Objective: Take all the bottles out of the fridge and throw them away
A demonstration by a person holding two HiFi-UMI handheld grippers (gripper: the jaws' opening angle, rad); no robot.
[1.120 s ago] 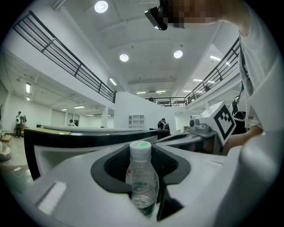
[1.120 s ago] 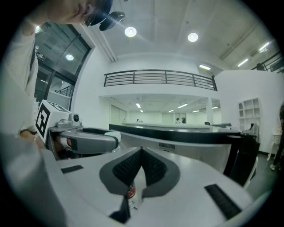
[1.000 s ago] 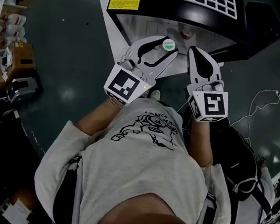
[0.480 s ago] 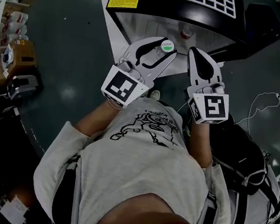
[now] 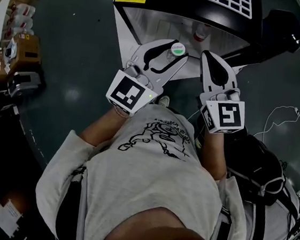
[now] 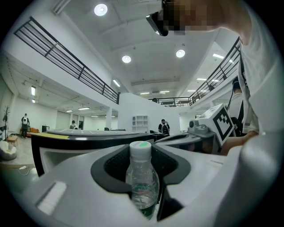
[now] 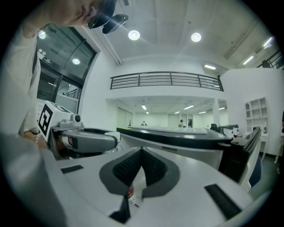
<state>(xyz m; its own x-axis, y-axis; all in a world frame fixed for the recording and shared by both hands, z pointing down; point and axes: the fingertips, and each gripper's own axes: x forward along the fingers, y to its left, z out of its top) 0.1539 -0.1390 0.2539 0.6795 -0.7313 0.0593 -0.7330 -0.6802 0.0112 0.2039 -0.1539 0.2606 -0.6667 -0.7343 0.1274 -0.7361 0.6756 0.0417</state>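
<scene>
A clear bottle [image 5: 177, 49] with a white, green-marked cap stands upright between the jaws of my left gripper [image 5: 175, 45], just in front of the open black fridge [image 5: 153, 0]. The left gripper view shows the bottle [image 6: 142, 177] pinched at its body, with the left gripper [image 6: 142, 156] shut on it. My right gripper [image 5: 206, 55] is beside it at the fridge mouth, shut and empty. A second bottle [image 5: 201, 31] with a red label stands inside the fridge. Below the closed jaws of the right gripper [image 7: 142, 150], that red-labelled bottle [image 7: 131, 195] shows.
The fridge's white inner wall [image 5: 129, 31] lies to the left of my left gripper. Boxes and gear [image 5: 17, 58] sit on the floor at far left. A black bag [image 5: 257, 166] and a thin cable [image 5: 280, 113] lie on the right.
</scene>
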